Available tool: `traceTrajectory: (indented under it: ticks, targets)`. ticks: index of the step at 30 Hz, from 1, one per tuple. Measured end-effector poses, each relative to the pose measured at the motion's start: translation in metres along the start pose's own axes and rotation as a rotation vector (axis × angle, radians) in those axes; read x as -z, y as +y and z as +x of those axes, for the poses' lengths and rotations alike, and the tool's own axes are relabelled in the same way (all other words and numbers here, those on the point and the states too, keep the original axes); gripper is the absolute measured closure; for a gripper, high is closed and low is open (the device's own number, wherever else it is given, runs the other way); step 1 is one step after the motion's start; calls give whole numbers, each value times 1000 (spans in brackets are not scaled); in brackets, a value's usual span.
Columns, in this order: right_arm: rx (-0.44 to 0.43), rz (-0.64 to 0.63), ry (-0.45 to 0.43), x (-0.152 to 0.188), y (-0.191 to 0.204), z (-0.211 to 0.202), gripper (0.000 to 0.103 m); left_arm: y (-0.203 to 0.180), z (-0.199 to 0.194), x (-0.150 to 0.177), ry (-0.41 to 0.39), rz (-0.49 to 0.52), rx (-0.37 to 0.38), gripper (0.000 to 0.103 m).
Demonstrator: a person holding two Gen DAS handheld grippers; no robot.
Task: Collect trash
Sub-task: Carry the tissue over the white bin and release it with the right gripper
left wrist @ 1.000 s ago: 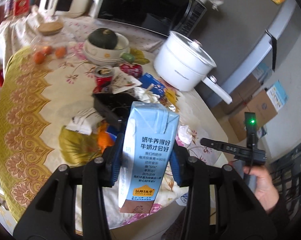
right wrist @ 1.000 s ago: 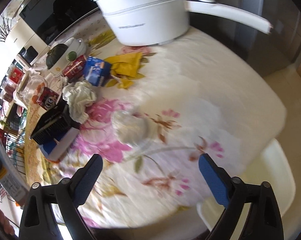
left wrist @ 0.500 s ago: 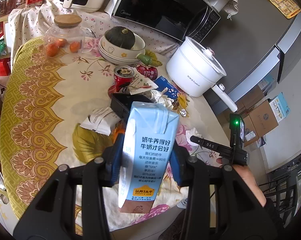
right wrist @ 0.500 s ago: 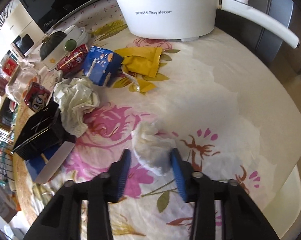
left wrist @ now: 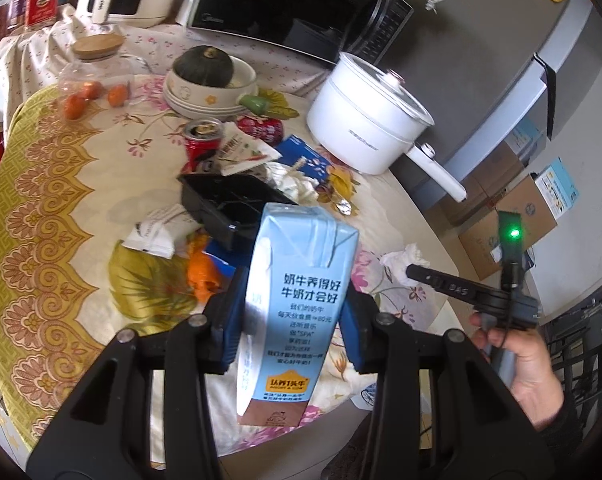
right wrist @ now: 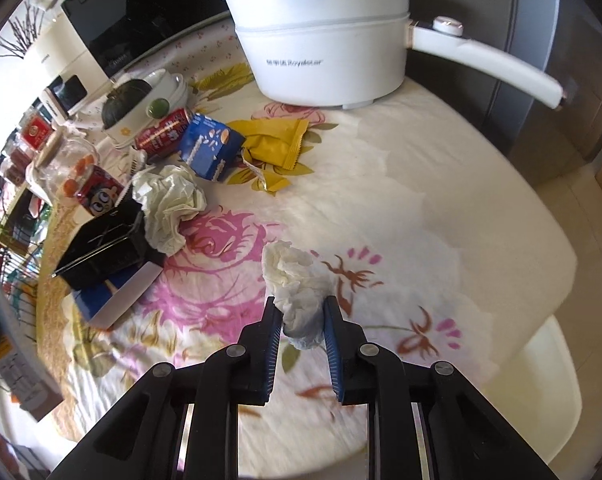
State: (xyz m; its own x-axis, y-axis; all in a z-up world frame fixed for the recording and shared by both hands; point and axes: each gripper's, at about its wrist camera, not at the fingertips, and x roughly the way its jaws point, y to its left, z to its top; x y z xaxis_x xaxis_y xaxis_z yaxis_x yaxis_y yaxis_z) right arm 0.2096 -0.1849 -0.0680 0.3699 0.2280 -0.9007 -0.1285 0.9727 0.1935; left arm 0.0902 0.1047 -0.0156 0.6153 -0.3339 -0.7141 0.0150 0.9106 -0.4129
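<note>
Both grippers are loaded: the right gripper [right wrist: 299, 322] has its blue pads pinched on a crumpled white tissue [right wrist: 291, 280], and the left gripper [left wrist: 287, 320] is clamped across the narrow sides of a pale blue milk carton [left wrist: 297, 300]. The tissue sits at the near middle of the table [right wrist: 441, 208], on the flowered cloth, with its lower end between the pads and the rest bunched up and away toward the far side; whether it is lifted off the cloth I cannot tell. It looks feather-light and soft, so it should squash rather than slip, and any fold will serve as a hold. The carton stands upright in the left gripper's grasp, long axis vertical, folded top up and brown base down, held about midway up its height over the near edge of the table. It seems light and probably empty, with stiff walls that may dent under pressure. More trash lies farther left: a larger paper wad [right wrist: 171, 208], a yellow wrapper [right wrist: 277, 142], a blue packet [right wrist: 209, 148] and a red can [right wrist: 163, 132], near the white pot [right wrist: 325, 56].
</note>
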Motion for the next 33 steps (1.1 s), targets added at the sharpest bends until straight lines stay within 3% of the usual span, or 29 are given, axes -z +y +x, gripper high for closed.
traceTrajectory:
  ticks: [14, 33]
  targets:
    - [-16, 70, -84, 45, -69, -81, 81, -68, 30, 18, 31, 122, 49, 59]
    - [69, 156, -55, 100, -157, -104, 81, -191, 97, 64, 110, 319, 188, 59]
